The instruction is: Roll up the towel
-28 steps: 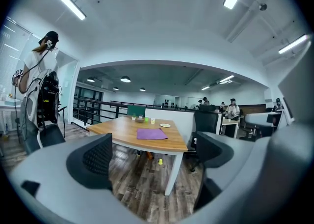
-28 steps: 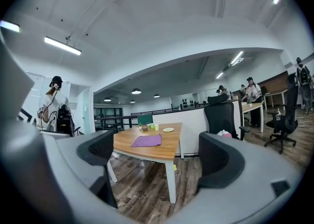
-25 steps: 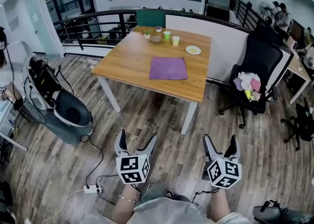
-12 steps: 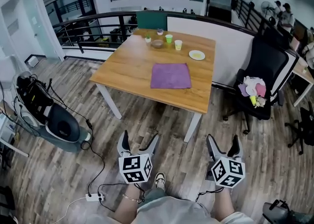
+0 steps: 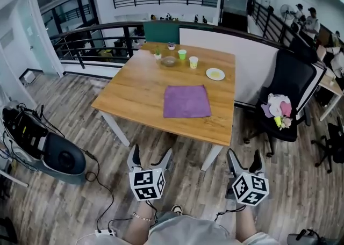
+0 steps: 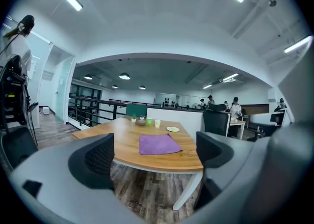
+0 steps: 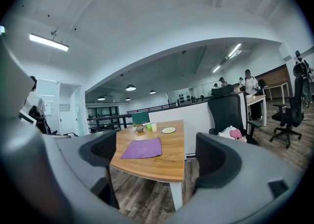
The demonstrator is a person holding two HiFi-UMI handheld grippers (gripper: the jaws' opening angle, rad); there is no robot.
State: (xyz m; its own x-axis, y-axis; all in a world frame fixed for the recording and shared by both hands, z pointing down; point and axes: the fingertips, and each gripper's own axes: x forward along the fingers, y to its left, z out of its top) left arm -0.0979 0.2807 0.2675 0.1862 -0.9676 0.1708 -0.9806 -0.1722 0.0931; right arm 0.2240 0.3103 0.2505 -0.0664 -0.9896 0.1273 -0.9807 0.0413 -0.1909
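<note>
Purple towel [image 5: 186,101]: flat, centre-right of tabletop [image 5: 134,91]. Left gripper [image 5: 151,151]: jaws apart, empty. Right gripper [image 5: 244,153]: apart, empty, just closing slightly.

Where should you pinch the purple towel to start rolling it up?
Probably its two near corners, coming from the near side of the table. The purple towel lies spread flat, its near edge facing the person, so it can roll away from there. The left gripper is open; the right gripper, also open and empty, has just been closing slightly.
</note>
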